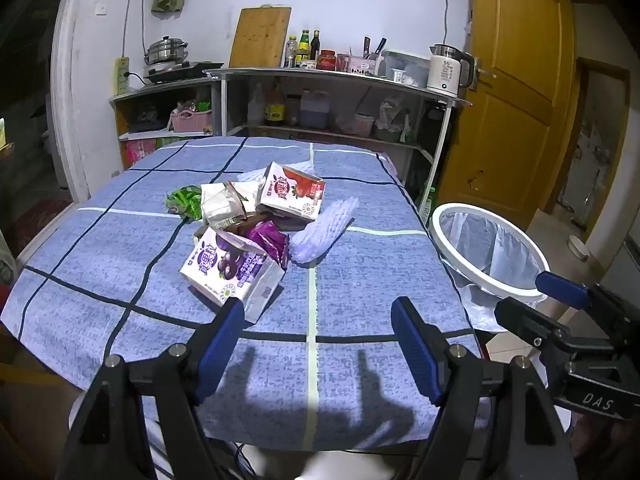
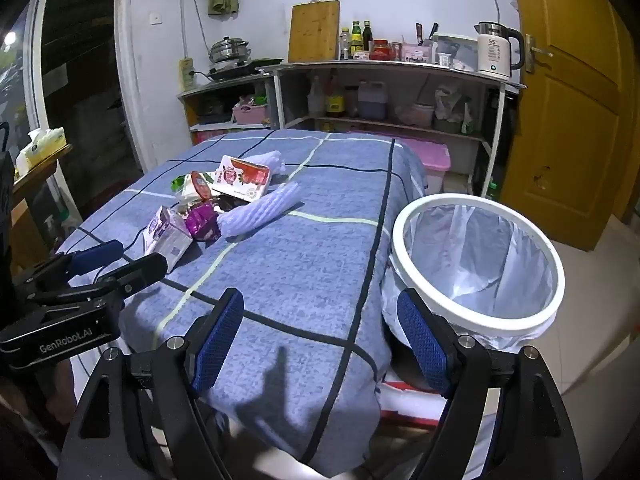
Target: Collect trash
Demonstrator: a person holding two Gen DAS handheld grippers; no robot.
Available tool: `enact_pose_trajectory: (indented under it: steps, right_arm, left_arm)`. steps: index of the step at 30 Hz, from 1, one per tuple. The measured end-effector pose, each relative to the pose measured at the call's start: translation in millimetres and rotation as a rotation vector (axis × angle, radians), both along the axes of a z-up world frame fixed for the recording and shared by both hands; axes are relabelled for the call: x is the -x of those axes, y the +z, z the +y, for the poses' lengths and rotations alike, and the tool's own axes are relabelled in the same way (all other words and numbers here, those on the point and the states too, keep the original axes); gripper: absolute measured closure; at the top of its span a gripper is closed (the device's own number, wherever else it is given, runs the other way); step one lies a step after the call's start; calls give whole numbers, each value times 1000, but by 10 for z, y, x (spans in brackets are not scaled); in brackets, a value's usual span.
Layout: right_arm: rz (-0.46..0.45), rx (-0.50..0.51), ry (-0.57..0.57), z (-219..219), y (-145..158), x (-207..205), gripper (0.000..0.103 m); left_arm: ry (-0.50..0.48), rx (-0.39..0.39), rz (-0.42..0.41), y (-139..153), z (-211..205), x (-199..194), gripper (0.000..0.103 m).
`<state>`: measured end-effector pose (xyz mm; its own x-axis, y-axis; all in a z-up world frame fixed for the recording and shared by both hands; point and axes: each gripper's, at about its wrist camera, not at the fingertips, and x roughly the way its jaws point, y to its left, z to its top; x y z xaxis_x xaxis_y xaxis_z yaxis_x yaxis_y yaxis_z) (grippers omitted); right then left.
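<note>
Trash sits in a loose heap near the middle of the table under the blue checked tablecloth [image 1: 120, 280]: a purple-and-white drink carton [image 1: 230, 268] at the near edge of the pile, a red-and-white drink carton [image 1: 292, 192] at its twelve o'clock, a crumpled magenta foil wrapper [image 1: 270, 238] between them, a torn silvery-beige pouch [image 1: 222, 204] and a green wrapper [image 1: 184, 200] toward ten o'clock, and a pale lavender foam fruit sleeve [image 1: 324, 230] lying at about two o'clock from the purple carton. The white-rimmed bin lined with a clear plastic bag [image 2: 476, 256] stands just beside the table's right edge, at three o'clock from the heap. The left gripper [image 1: 318, 346] hangs over the near cloth with its jaws spread wide and nothing between them, the purple carton just beyond its left finger; the right gripper [image 2: 320, 340] is likewise wide and empty, over the table corner next to the bin. Everything here looks light. The cartons appear empty and opened, so they would likely dent under a squeeze; taking one across its narrow faces or by a folded top flap seems safest. The foam sleeve should compress softly and grip well at mid-length. The foil wrapper and pouch are thin and probably slick, best pinched at a raised crumpled edge.
</note>
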<state>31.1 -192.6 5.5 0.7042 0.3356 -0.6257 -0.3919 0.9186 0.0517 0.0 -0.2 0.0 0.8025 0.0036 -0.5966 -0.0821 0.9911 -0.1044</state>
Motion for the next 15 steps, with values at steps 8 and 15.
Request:
enact_pose_trajectory:
  steps: [8,15]
  right_arm:
    - [-1,0,2,6,-2,2,24]
    - [-1,0,1,15,-9,-2,24]
  left_arm:
    - [3,0,0,-9,4,-7,26]
    - [1,1,-2,1,1,0,26]
